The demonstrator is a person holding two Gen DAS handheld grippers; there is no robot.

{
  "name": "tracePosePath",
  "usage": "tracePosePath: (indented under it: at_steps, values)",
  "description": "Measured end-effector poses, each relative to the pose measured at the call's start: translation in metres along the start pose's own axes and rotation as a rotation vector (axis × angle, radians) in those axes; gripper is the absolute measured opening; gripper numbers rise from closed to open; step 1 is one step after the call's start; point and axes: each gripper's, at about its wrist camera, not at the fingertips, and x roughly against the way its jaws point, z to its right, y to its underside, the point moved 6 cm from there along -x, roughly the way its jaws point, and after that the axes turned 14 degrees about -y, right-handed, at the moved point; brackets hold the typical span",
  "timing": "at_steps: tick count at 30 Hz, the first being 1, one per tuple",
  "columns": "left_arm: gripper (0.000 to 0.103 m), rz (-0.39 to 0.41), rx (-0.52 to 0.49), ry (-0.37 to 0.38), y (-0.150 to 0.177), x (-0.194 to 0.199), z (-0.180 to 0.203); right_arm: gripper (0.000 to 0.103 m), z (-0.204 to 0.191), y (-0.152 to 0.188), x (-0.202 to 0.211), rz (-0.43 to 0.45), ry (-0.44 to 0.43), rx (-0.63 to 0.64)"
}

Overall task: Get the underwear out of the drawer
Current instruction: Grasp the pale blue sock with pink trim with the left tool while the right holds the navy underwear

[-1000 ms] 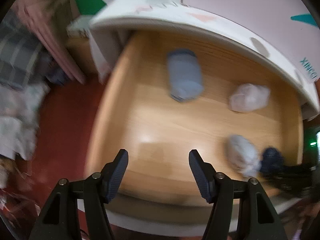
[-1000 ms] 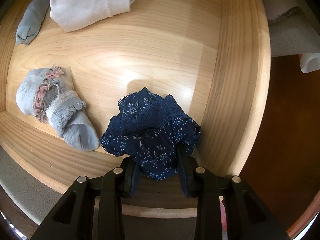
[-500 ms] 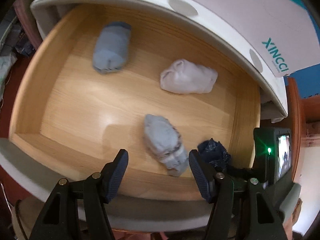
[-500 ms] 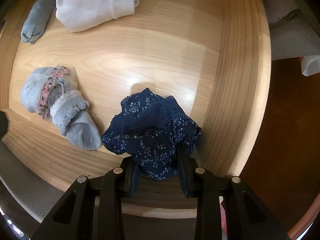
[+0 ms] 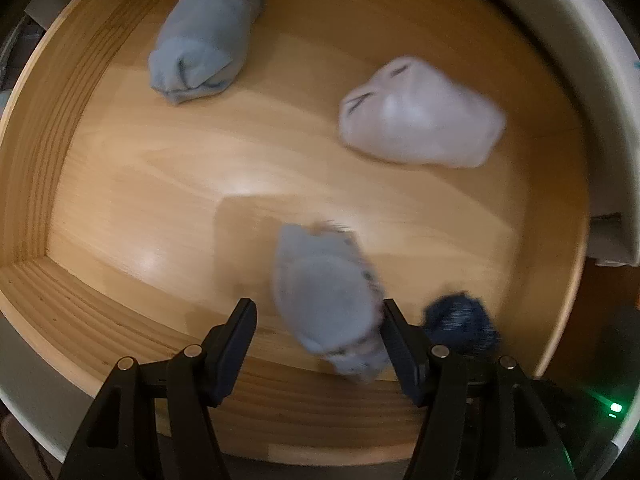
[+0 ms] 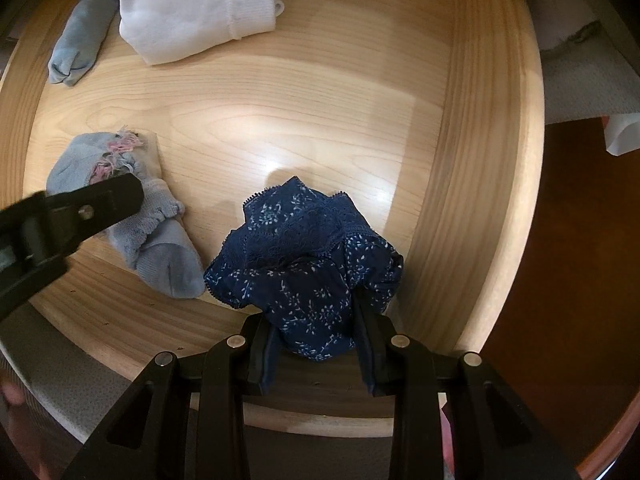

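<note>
The navy floral lace underwear [image 6: 308, 264] sits bunched at the front right of the wooden drawer [image 6: 472, 160]. My right gripper [image 6: 316, 344] is shut on the underwear, its near edge pinched between the jaws. In the left wrist view the underwear [image 5: 460, 322] shows as a dark blur by the right finger. My left gripper [image 5: 318, 336] is open, low over the drawer, its jaws on either side of a grey sock bundle [image 5: 332, 300]. One left finger [image 6: 100, 204] crosses that grey bundle [image 6: 160, 248] in the right wrist view.
A rolled white sock pair [image 6: 200, 8] and a blue-grey sock roll [image 6: 80, 52] lie at the back of the drawer; they also show in the left wrist view, white [image 5: 420, 116] and blue-grey [image 5: 204, 40]. The drawer's front wall [image 5: 120, 328] is just below both grippers.
My left gripper has swung from the drawer's left side to the right and down, until its open jaws straddle the grey sock bundle. The right gripper has kept its hold on the underwear, barely moving.
</note>
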Motion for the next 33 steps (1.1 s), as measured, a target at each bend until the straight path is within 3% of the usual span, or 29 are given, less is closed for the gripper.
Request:
tracePosePath:
  at_steps: [9, 14, 16, 19, 22, 33]
  values:
    - [0.065, -0.044, -0.097, -0.123, -0.012, -0.011, -0.014, 0.029, -0.001, 0.001, 0.003, -0.002, 0.000, -0.005]
    - [0.060, -0.017, -0.152, -0.173, -0.020, -0.010, -0.025, 0.029, 0.000, 0.000, 0.003, -0.002, 0.000, -0.004]
    - [0.058, -0.016, -0.162, -0.169, -0.023, -0.012, -0.031, 0.029, -0.001, -0.001, 0.003, -0.004, 0.002, -0.004]
    - [0.040, -0.013, -0.178, -0.153, -0.030, -0.011, -0.041, 0.029, -0.003, 0.000, 0.002, -0.003, 0.002, -0.007]
    - [0.038, 0.021, -0.209, -0.193, -0.037, -0.007, -0.050, 0.030, -0.004, 0.000, 0.002, -0.003, 0.002, -0.008]
    - [0.025, 0.096, -0.234, -0.160, -0.051, 0.004, -0.080, 0.030, -0.006, 0.000, 0.001, -0.006, 0.005, -0.006]
